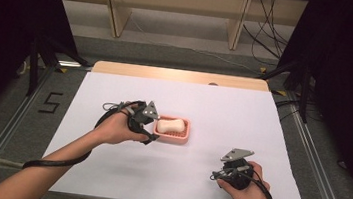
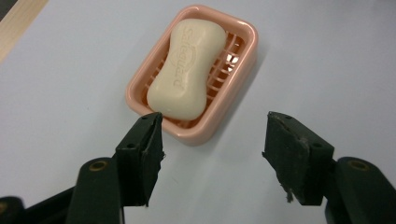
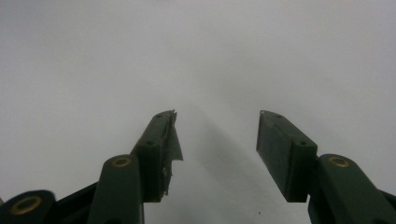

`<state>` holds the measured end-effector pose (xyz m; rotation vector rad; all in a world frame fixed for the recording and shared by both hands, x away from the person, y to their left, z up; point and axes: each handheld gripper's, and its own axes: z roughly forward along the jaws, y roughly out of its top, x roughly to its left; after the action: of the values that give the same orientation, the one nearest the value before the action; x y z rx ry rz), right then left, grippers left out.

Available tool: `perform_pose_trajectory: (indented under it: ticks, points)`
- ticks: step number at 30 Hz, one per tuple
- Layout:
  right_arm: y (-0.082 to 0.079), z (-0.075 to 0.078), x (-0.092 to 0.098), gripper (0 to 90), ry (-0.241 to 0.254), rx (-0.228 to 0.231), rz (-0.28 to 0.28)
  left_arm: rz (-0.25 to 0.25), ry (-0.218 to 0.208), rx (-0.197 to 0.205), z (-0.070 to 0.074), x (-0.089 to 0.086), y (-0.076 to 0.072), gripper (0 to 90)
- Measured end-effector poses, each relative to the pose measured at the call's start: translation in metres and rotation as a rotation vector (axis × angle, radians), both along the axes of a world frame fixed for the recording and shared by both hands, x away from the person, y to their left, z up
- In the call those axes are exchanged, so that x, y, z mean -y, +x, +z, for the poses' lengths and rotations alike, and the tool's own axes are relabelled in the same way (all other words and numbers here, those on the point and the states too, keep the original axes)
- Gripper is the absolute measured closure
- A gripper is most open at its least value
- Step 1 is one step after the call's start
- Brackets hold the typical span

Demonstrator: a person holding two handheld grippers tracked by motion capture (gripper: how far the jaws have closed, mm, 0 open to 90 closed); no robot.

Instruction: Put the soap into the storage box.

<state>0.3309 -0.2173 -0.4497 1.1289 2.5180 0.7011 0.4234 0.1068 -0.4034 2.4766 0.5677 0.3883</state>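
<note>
A cream bar of soap (image 1: 170, 125) (image 2: 187, 70) lies in a pink slatted soap dish (image 1: 186, 137) (image 2: 243, 60) near the middle of the white table. My left gripper (image 1: 153, 126) (image 2: 215, 122) is just left of the dish and a little above the table, open, with nothing between its jaws. In the left gripper view the dish's near corner sits just beyond the left jaw's tip. My right gripper (image 1: 217, 173) (image 3: 217, 115) rests low at the front right of the table, open and empty, facing bare white surface.
White sheet (image 1: 223, 110) covers the table, with a strip of bare wood (image 1: 182, 76) along the far edge. Wooden shelf legs (image 1: 116, 17) and loose cables (image 1: 267, 39) lie on the floor beyond. Black cables trail from both grippers toward the front edge.
</note>
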Motion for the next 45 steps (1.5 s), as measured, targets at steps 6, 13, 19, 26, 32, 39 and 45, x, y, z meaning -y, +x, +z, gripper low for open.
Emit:
perform_pose_trajectory:
  ticks: [6, 13, 19, 26, 32, 39, 45]
  points:
    - [0.001, -0.001, 0.001, 47.4, -0.006, 0.018, 0.014, -0.012, -0.008, -0.011, -0.007, -0.016, -0.025, 35.2]
    - [0.0, 0.0, -0.001, 47.0, -0.002, 0.01, 0.01, -0.005, -0.01, -0.034, -0.021, -0.036, -0.053, 35.0]
    - [0.0, -0.001, -0.001, 46.4, -0.005, 0.023, 0.017, 0.03, -0.049, -0.031, -0.037, -0.054, -0.079, 35.5]
    - [-0.001, -0.001, -0.002, 45.8, 0.001, 0.015, 0.01, 0.085, -0.068, -0.063, -0.056, -0.075, -0.099, 35.8]
    - [-0.001, 0.0, -0.003, 44.8, 0.002, 0.029, 0.025, 0.164, -0.134, -0.052, -0.07, -0.088, -0.113, 36.5]
    - [0.0, -0.003, -0.001, 43.3, 0.005, 0.045, 0.041, 0.156, -0.123, 0.01, -0.066, -0.095, -0.115, 36.7]
    - [0.003, -0.004, 0.0, 40.1, 0.01, 0.069, 0.066, 0.169, -0.136, -0.007, -0.069, -0.095, -0.113, 36.4]
